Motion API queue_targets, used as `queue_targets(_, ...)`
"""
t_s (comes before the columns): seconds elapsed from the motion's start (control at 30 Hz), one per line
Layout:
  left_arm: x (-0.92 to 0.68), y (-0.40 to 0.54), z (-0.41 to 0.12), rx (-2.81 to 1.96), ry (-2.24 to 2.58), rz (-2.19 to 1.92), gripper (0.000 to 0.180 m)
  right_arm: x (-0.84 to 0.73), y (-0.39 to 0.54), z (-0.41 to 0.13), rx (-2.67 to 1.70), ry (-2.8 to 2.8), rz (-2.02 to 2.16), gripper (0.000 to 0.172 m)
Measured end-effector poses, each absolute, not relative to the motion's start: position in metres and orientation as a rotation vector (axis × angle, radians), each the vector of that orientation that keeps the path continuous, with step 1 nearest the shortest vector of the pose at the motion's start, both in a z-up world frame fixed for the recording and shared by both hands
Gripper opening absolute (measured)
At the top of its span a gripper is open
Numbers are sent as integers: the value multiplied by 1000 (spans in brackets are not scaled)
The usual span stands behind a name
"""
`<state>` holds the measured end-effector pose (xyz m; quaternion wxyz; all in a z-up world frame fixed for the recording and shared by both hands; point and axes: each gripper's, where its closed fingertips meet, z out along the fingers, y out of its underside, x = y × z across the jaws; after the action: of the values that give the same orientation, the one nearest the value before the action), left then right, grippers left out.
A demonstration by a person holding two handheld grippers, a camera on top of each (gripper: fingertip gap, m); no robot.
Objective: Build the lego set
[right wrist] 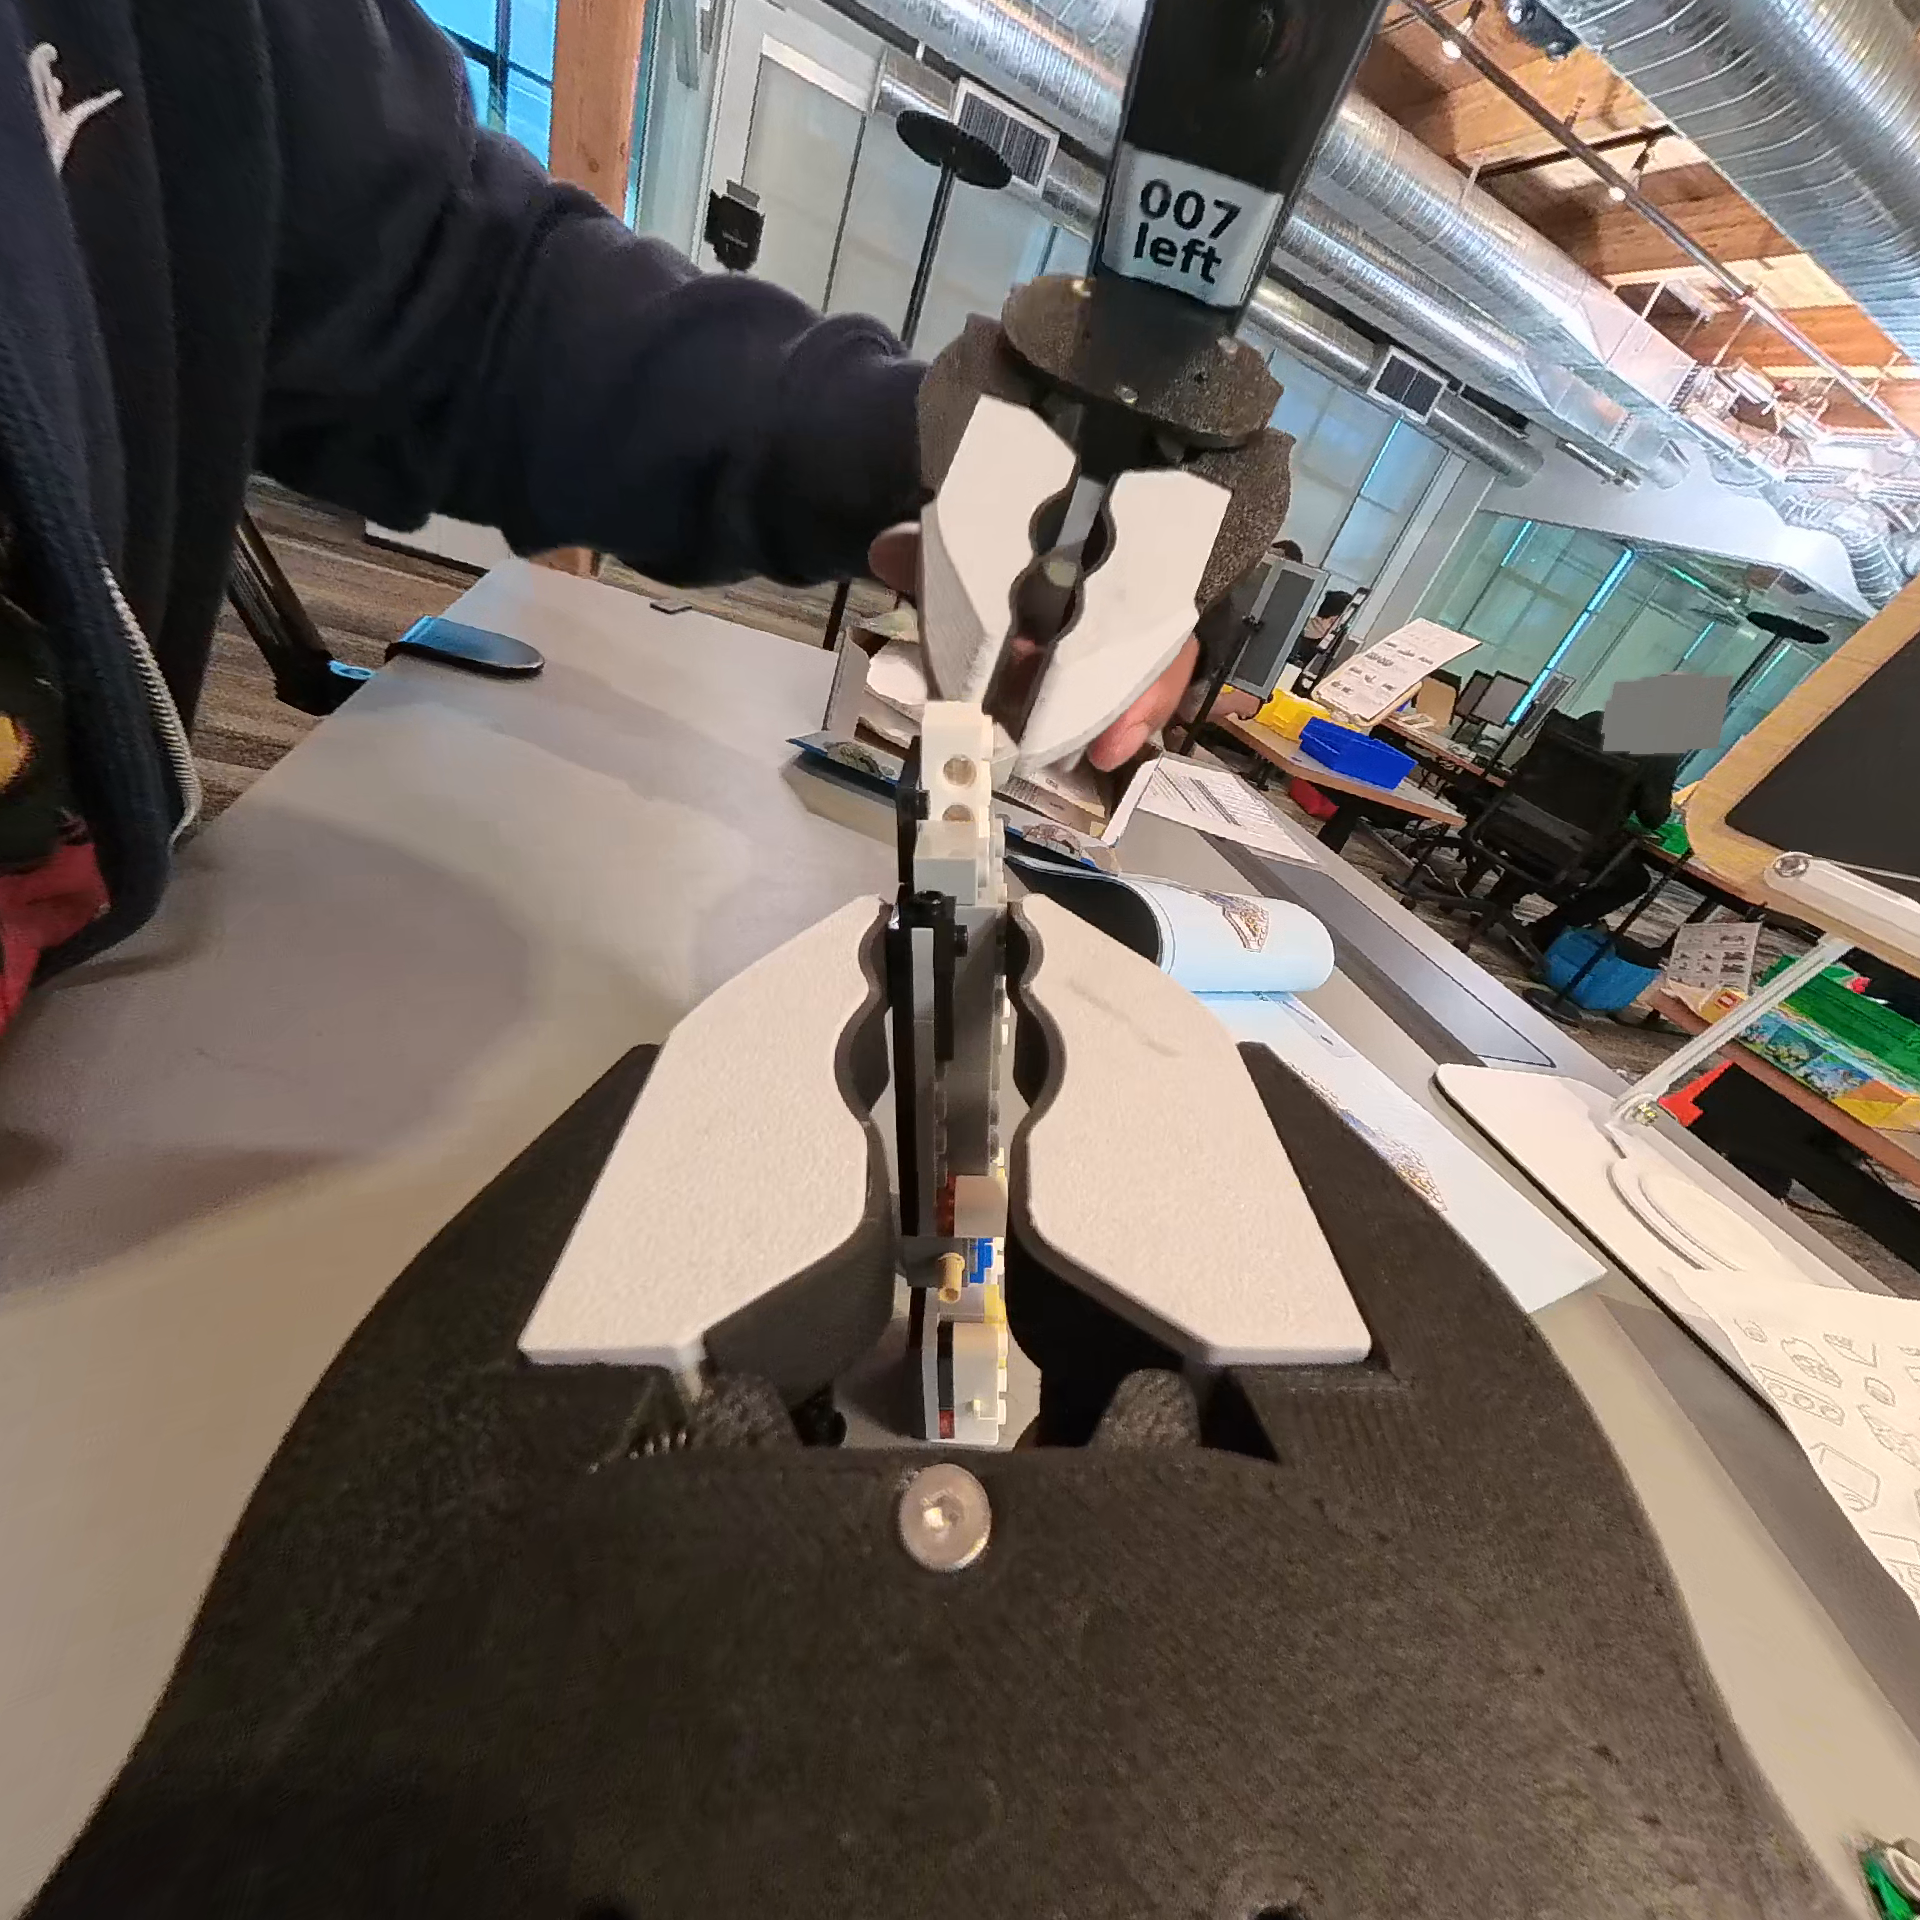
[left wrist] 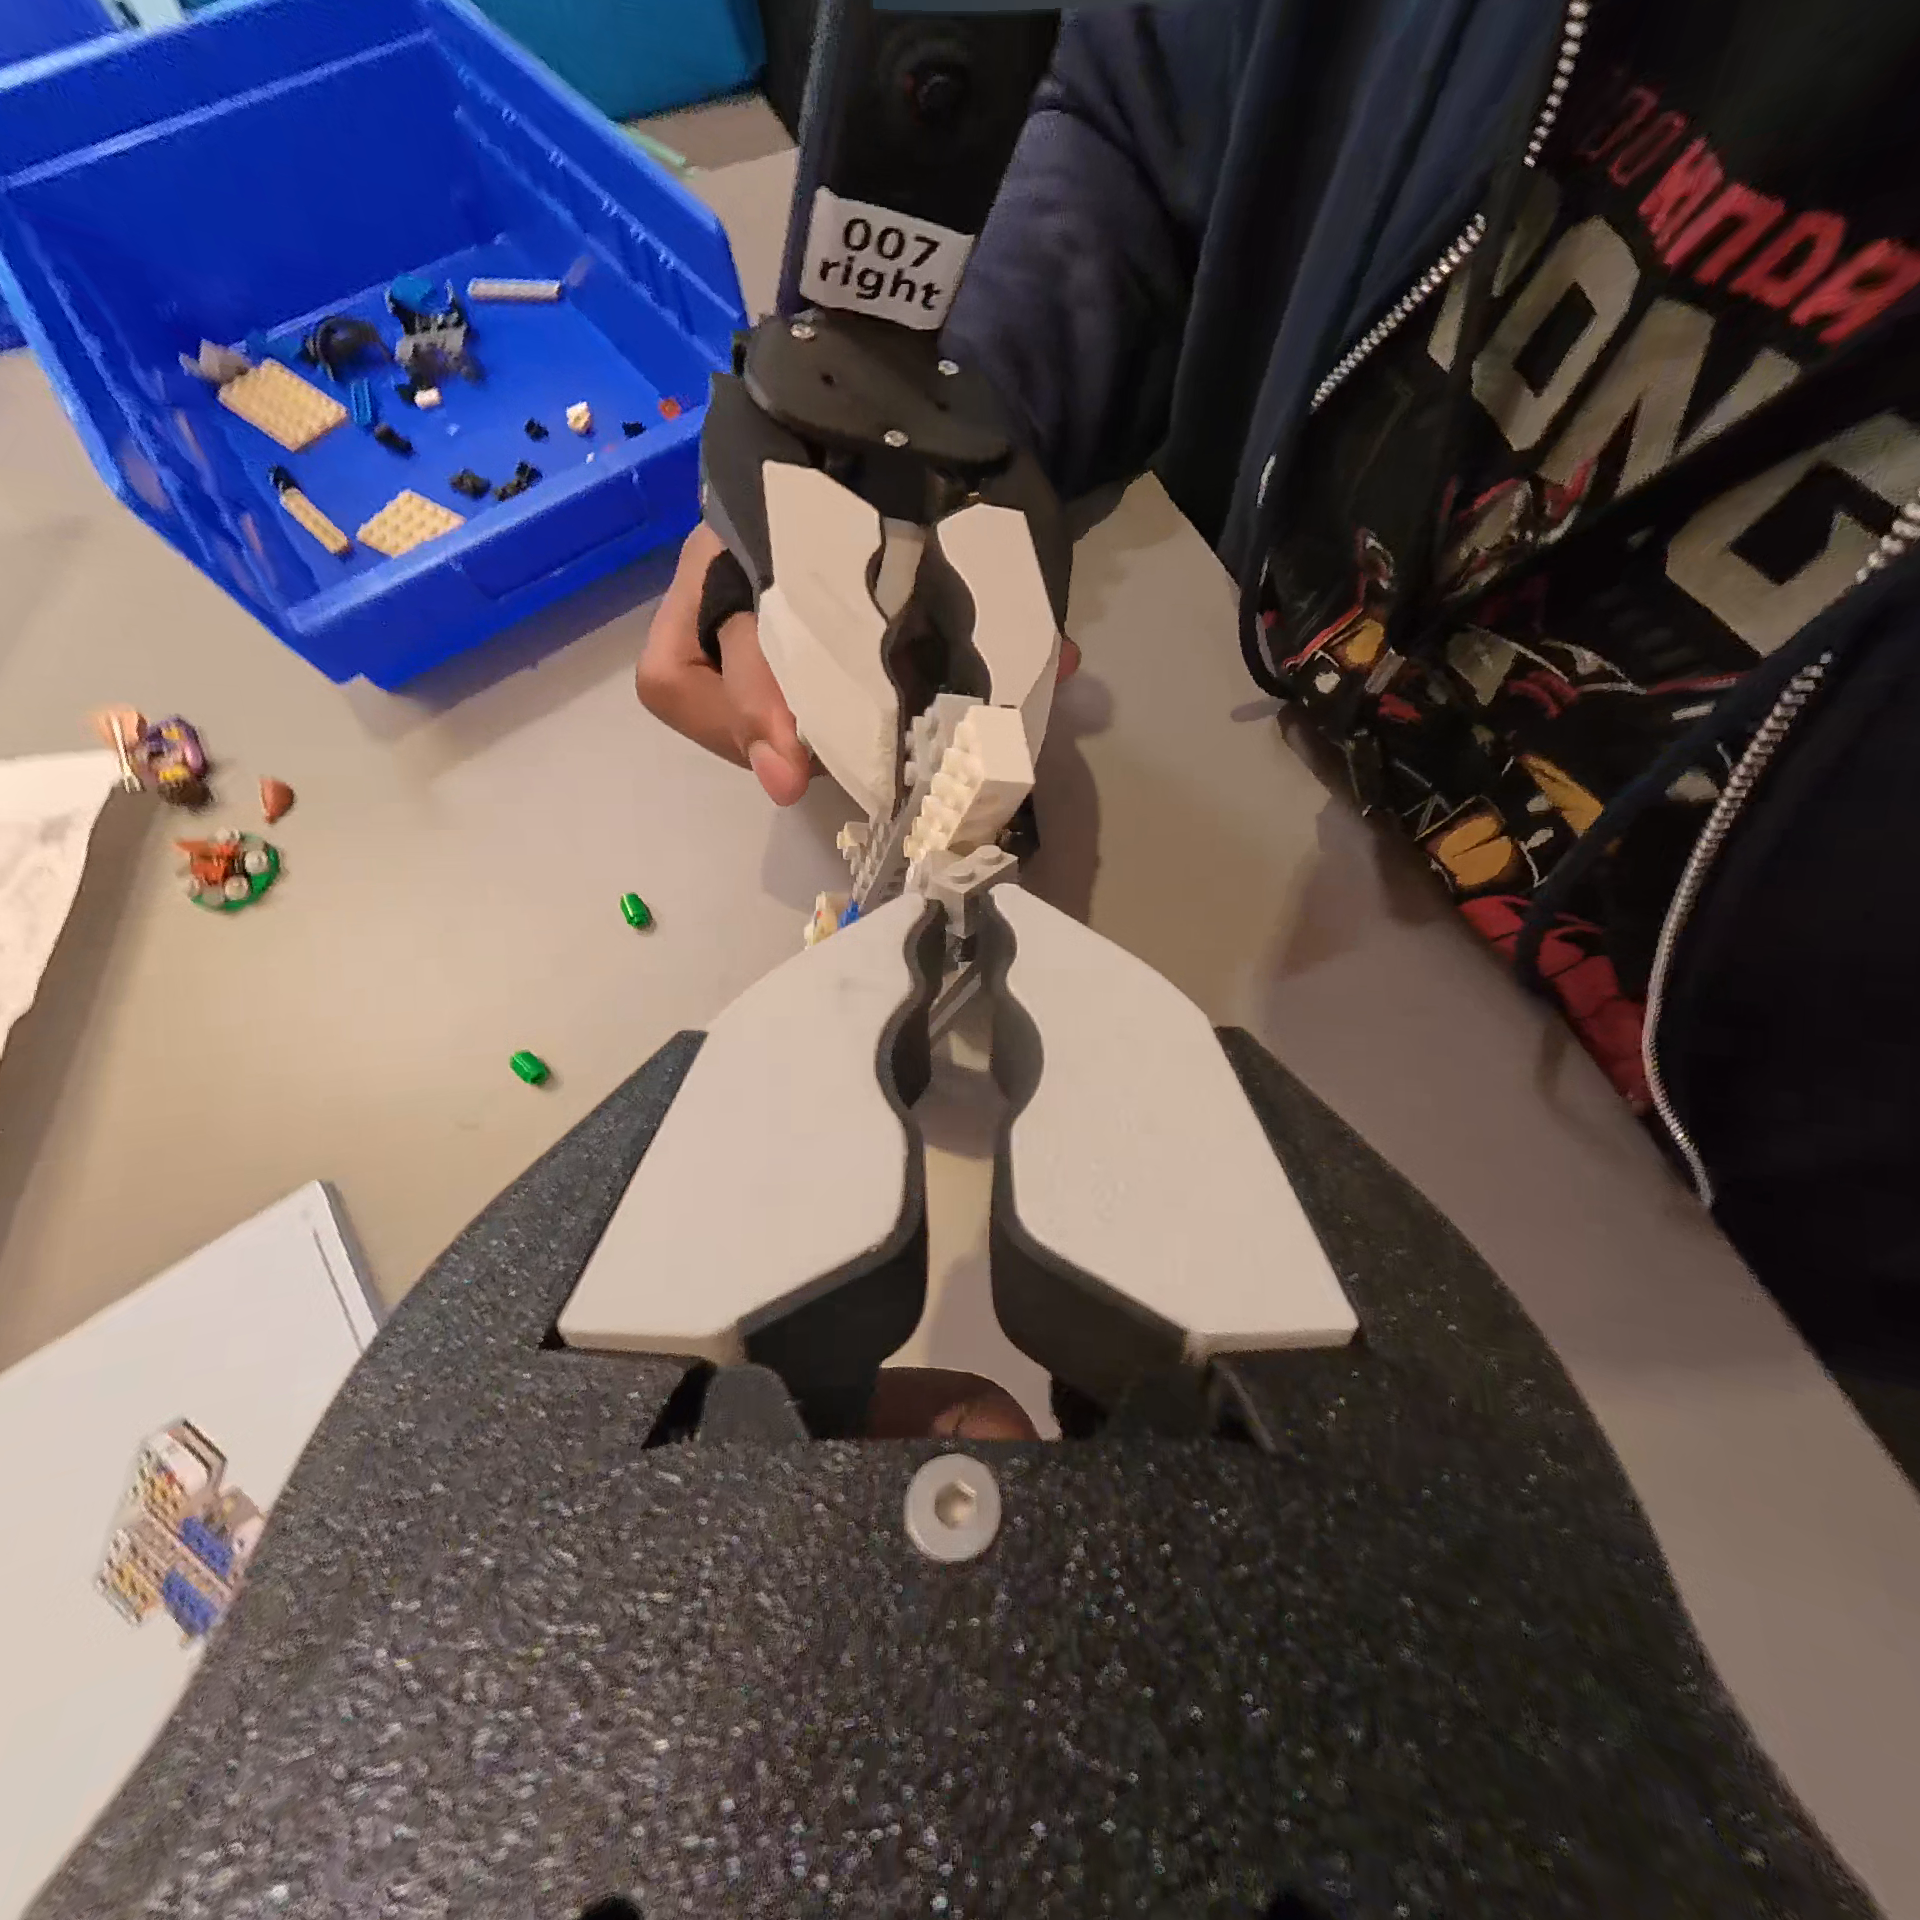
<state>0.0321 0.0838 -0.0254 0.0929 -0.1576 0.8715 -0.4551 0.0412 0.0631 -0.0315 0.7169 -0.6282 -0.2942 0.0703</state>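
Clamping a grey-and-white brick assembly (right wrist: 951, 1091) at frame centre, the right gripper (right wrist: 951, 925) holds it firm while the left gripper (left wrist: 956, 914), nearly closed, pinches a small grey piece (left wrist: 971, 868) against its end.

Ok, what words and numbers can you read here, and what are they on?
I can't read writing out, only say where it is.
Sticker, right gripper's handle: printed label.
Sticker, left gripper's handle: printed label.
Shirt: big letters.
Paper sheets: too small.
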Motion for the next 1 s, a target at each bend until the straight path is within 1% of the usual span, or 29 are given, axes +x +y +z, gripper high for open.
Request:
queue_targets(0.13, 37, 88, -30, -735, 2600, -1295, 3, 40, 63, -32, -1389, -654, 154, 19)
queue_targets(0.23, 35, 84, -31, -929, 2610, -1358, 0, 40, 63, -32, -1390, -655, 151, 19)
queue_targets(0.33, 34, 82, -30, -1012, 2580, -1391, 0, 40, 63, -32, -1390, -654, 152, 19)
queue_targets(0.43, 31, 81, -31, -995, 2582, -1378, 0, 40, 63, -32, -1389, -655, 154, 19)
queue_targets(0.67, 40, 97, -38, -1018, 2528, -1308, 15, 38, 62, -33, -1389, -680, 134, 19)
queue_targets(0.9, 90, 143, -70, -1311, 2295, -1196, 25, 40, 62, -32, -1394, -664, 146, 19)
queue_targets(1.0, 117, 162, -77, -1393, 2189, -1140, 26, 41, 62, -32, -1395, -660, 145, 19)
